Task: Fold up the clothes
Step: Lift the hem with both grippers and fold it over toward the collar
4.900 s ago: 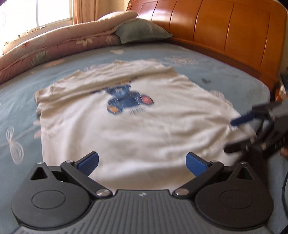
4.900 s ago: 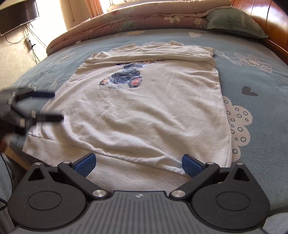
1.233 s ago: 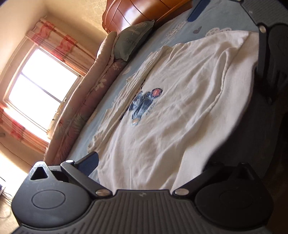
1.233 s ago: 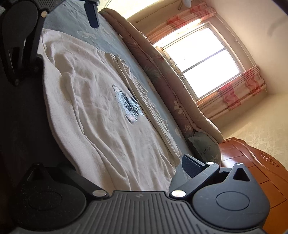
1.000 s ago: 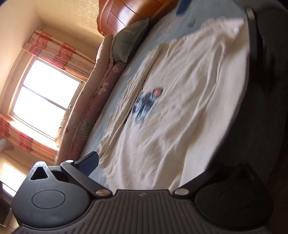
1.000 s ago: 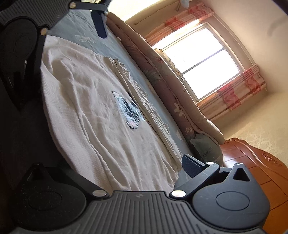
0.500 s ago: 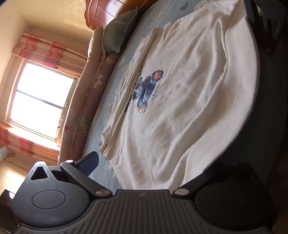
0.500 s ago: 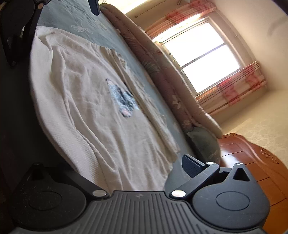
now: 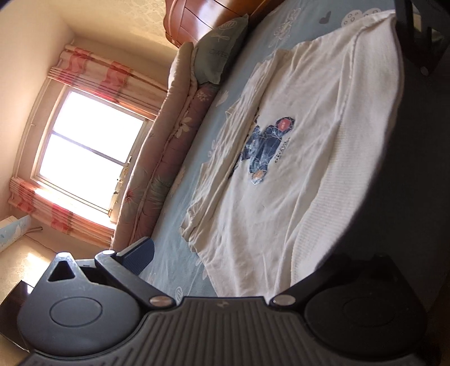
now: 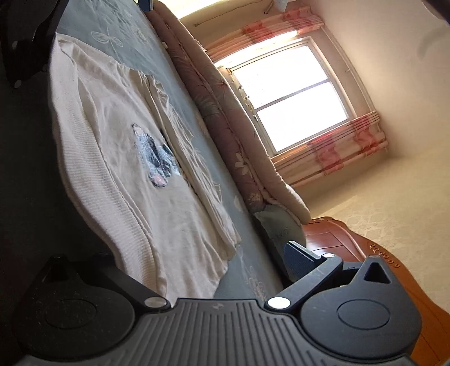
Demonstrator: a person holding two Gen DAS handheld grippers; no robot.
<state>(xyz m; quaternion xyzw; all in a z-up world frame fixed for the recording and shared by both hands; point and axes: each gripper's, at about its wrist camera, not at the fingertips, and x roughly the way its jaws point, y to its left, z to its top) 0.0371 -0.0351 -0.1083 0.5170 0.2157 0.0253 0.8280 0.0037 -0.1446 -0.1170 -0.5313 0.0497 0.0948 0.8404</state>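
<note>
A white T-shirt with a blue bear print (image 9: 267,152) (image 10: 154,157) lies flat on the blue bed sheet (image 9: 180,225), its top part folded over. Both grippers are rolled onto their sides at the hem. My left gripper (image 9: 239,260) is open and straddles one hem corner, with the ribbed hem (image 9: 323,214) running between its fingers. My right gripper (image 10: 194,261) is open and straddles the other corner of the hem (image 10: 121,225). One finger of each gripper sits in dark shadow past the bed edge. Each view shows the other gripper's dark housing (image 9: 419,39) (image 10: 25,39) at the far hem corner.
A rolled floral quilt (image 9: 168,135) lies along the far side of the bed under a bright window (image 9: 90,152). A grey-green pillow (image 9: 222,53) rests against the wooden headboard (image 9: 202,19). Dark shadow fills the space below the near bed edge.
Since 4.9 s ago both grippers have rolled sideways and come to the hem corners. Over the last second the views shifted slightly along the hem, and the fingers kept the same wide spread.
</note>
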